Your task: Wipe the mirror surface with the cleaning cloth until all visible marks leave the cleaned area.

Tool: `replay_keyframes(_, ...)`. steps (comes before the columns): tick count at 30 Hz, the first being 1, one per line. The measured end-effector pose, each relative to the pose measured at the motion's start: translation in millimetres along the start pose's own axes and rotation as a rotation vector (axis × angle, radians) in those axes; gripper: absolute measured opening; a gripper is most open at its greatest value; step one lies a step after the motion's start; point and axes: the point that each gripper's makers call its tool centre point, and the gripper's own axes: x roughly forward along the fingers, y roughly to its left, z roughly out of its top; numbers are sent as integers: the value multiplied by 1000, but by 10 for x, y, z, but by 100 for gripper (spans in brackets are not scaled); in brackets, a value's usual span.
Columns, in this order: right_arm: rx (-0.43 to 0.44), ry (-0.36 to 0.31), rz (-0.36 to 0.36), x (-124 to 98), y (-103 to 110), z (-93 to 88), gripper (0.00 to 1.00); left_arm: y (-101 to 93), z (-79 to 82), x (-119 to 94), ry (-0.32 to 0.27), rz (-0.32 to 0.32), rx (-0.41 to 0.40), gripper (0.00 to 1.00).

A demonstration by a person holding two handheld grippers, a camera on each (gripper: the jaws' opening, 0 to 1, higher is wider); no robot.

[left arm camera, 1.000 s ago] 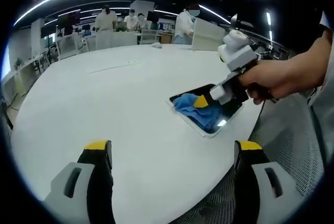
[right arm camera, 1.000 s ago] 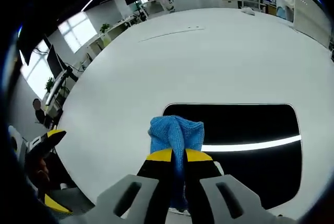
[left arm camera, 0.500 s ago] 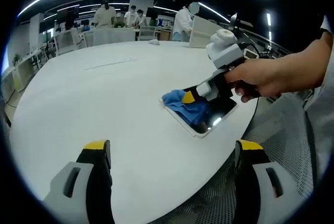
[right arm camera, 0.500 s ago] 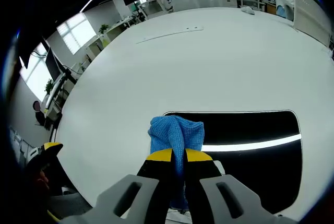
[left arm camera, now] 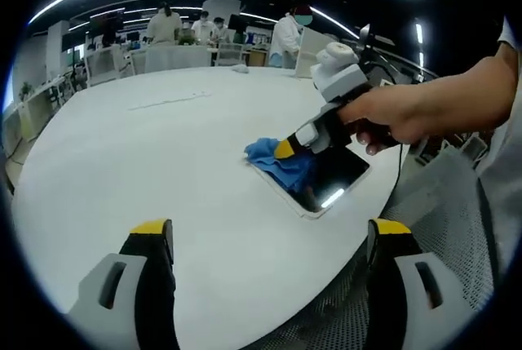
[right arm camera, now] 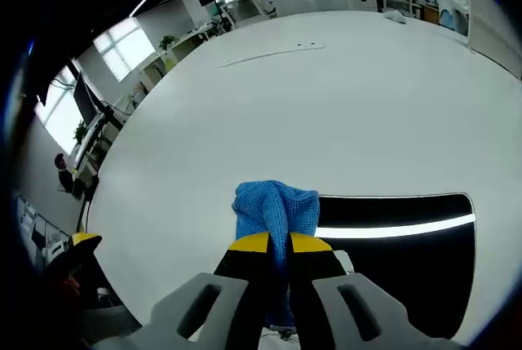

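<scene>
Wiping stroke in progress, judged from the cloth's position at one end of the glass. One mirror [left arm camera: 314, 177], a dark rectangle in a pale frame, lies flat on the white counter [left arm camera: 163, 170] close to its rounded near edge, on the side of the person's right hand [left arm camera: 391, 117]. One blue cleaning cloth [right arm camera: 276, 207] is bunched and pinched between the closed fingers of the right gripper [right arm camera: 271, 243]; in the left gripper view the same cloth [left arm camera: 273, 161] sits on the mirror's end farthest from the counter edge, overlapping the frame there and touching the counter beside it. In the right gripper view the mirror [right arm camera: 400, 244] extends to the right of the cloth, its surface reflecting a ceiling light strip as a bright line. No marks can be made out on the glass at this resolution, so how much of the cleaning is done cannot be told.

The left gripper [left arm camera: 269, 240] is held above the counter, well apart from the mirror, its two fingers spread wide with nothing between them.

Next move, as a judgement: draw the cloth back along the mirror's length toward the uncovered end, keeping it pressed flat and within the frame, so the mirror does not slide toward the near counter edge.

Count: one mirror, one cloth, two grippers; several people stand beyond the counter's far edge.
</scene>
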Motion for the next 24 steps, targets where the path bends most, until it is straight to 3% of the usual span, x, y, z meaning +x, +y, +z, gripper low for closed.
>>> replay_keyframes(6,-5,14,16,9,3,50,2,-46,-7,19,-3,-21,33,99)
replay_keyframes(10,-10,18,22,36,-3,85,2,-103,-8,25,-5,-50,8,99)
replay_keyframes(17,-29,23,25,108,-19,131,2,-98,8,12,-20,-37,17,99)
replay_keyframes(24,-40,25,36,140,-27,177,2,-35,-75,24,11,-19,16,99)
